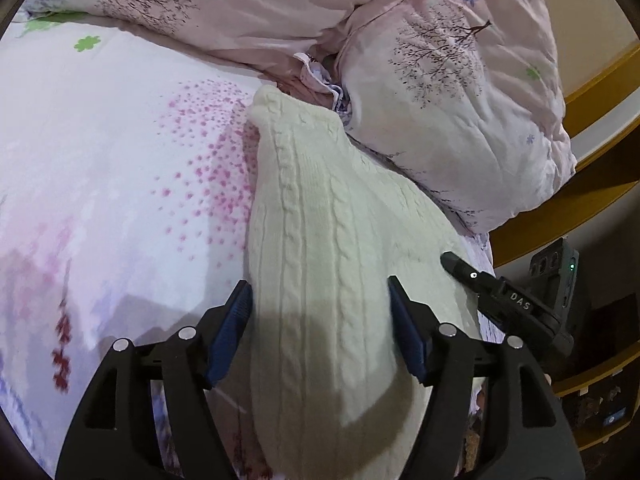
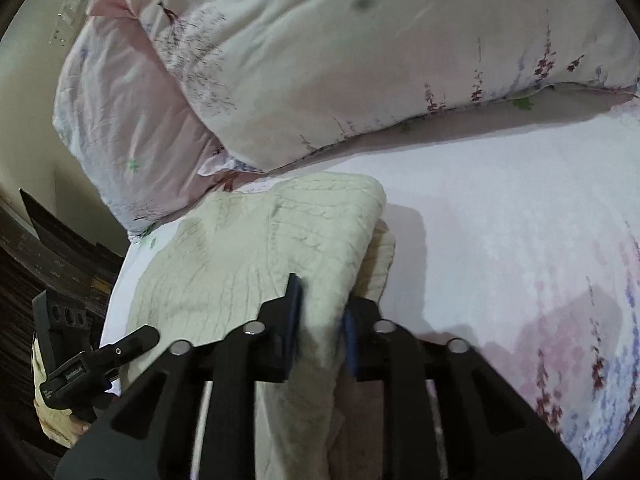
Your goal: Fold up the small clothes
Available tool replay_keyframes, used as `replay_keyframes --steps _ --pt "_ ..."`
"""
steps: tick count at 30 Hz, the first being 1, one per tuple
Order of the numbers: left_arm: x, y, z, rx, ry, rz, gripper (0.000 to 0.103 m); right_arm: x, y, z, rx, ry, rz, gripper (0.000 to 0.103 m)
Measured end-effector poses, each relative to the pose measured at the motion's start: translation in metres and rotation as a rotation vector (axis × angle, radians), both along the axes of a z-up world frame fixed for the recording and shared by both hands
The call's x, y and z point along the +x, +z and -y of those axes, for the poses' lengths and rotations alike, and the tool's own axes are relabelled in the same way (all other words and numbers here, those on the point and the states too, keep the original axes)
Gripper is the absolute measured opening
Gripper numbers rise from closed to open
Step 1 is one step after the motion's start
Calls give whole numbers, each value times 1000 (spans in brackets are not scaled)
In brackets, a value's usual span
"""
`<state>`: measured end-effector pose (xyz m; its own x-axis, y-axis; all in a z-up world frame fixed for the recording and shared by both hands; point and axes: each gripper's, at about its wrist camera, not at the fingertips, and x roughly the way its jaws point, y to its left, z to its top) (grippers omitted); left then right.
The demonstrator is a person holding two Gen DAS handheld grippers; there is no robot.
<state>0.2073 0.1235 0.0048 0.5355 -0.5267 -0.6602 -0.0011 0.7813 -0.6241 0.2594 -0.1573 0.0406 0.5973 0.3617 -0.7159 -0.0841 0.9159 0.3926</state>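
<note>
My cream cable-knit sweater (image 1: 320,232) lies on the flowered sheet (image 1: 100,152), its far end reaching up to the two pink pillows (image 1: 452,92) that sit at the head of the bed. My left gripper (image 1: 320,312) hovers over the near end of the sweater with its blue pads (image 1: 234,320) spread wide, one over each edge of the knit, gripping nothing. In that same view my right gripper (image 1: 480,280) pokes in from the sweater's right edge, its dark fingertip lying on the knit. From the right wrist view, my right gripper (image 2: 320,320) has its jaws drawn in narrow on a raised fold of the sweater (image 2: 256,248), the cloth bunched between the pads (image 2: 294,300) and lifted into a ridge, with a doubled layer hanging off the right of the ridge. The rest of the sweater spreads flat to the left of that ridge, and my left gripper (image 2: 132,344) shows at its left edge, by the bed's side
</note>
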Motion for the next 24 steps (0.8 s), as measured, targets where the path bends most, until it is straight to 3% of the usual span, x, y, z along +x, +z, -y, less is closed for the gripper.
replay_keyframes --steps 2,5,8,12,15,18,19,22,24 --pt "-12 5 -2 11 -9 12 67 -17 9 5 -25 -17 36 40" --pt "-32 11 -4 56 -16 45 70 -53 26 7 -107 11 155 40" --pt "-46 14 -1 127 -28 76 72 -83 34 -4 -133 113 213 40" --pt "-56 13 11 243 -48 117 73 -104 23 -30 -230 248 196 40" --pt "-51 8 17 279 -49 122 78 -93 -4 -43 -384 211 99 37" --pt "-55 9 23 318 -29 140 78 -92 -3 -44 -371 164 99 40" --pt "-62 14 25 342 -27 165 78 -97 1 -43 -365 157 114 43" --pt "-82 25 26 397 -27 224 82 -119 15 -40 -391 130 183 66" --pt "-93 27 23 412 -23 236 90 -134 21 -33 -381 112 217 67"
